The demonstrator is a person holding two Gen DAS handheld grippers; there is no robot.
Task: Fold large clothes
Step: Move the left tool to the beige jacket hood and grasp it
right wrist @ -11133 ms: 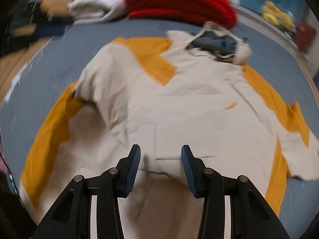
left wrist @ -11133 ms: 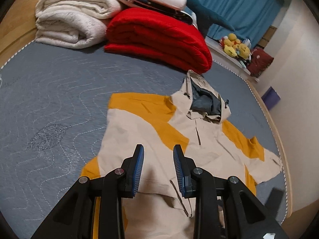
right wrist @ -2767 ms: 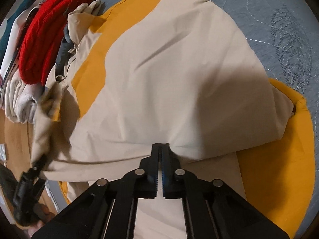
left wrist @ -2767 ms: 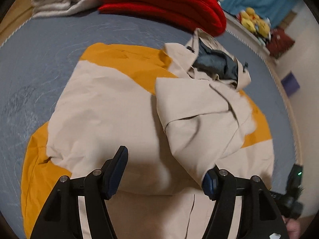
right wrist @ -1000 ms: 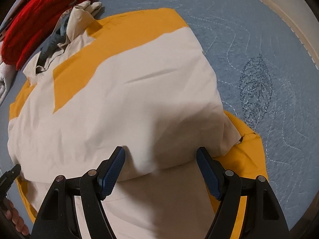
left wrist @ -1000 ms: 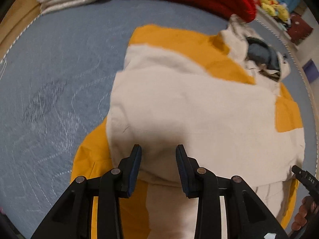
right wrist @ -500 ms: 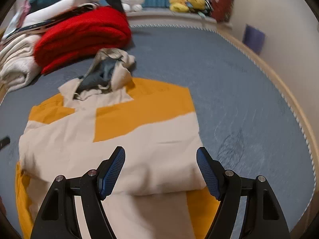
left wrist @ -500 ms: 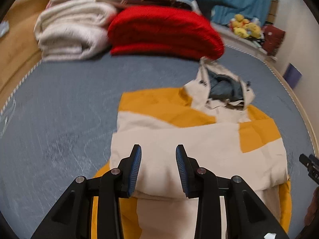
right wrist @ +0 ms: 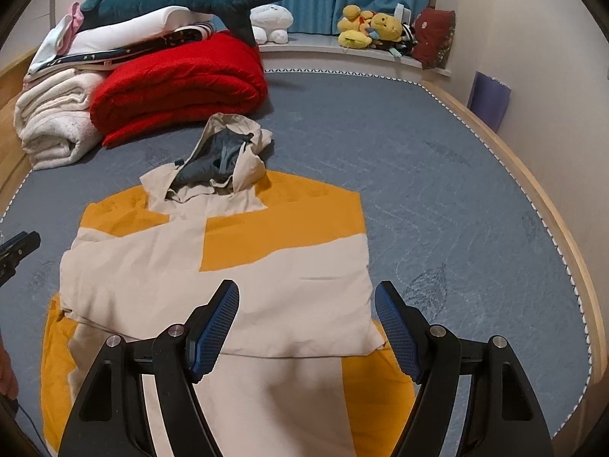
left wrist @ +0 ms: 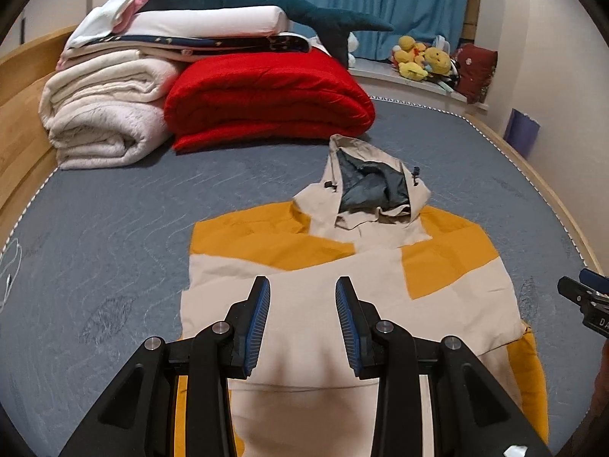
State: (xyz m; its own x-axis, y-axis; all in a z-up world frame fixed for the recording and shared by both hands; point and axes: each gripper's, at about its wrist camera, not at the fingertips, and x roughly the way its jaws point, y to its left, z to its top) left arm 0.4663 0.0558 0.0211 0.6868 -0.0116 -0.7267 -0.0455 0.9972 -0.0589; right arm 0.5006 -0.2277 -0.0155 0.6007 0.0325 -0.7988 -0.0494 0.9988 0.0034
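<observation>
A beige and yellow hooded jacket point(left wrist: 342, 289) lies flat on the grey mattress point(left wrist: 114, 228), both sleeves folded across its chest, hood point(left wrist: 373, 190) pointing away. It also shows in the right wrist view point(right wrist: 228, 274). My left gripper point(left wrist: 302, 320) is open and empty, raised above the jacket's lower left part. My right gripper point(right wrist: 306, 331) is open wide and empty, raised above the lower right part. The right gripper's tip shows at the left wrist view's right edge point(left wrist: 582, 293).
Folded red blanket point(left wrist: 266, 103) and cream blankets point(left wrist: 102, 122) with pillows and a plush shark point(left wrist: 266, 0) are stacked at the mattress head. Plush toys point(right wrist: 373, 26) sit on a ledge by blue curtains. The wooden bed rim point(right wrist: 552, 205) runs along the right.
Both sleeves were folded over the chest and let go. Both grippers have lifted and pulled back from the jacket, so the view now takes in the whole bed.
</observation>
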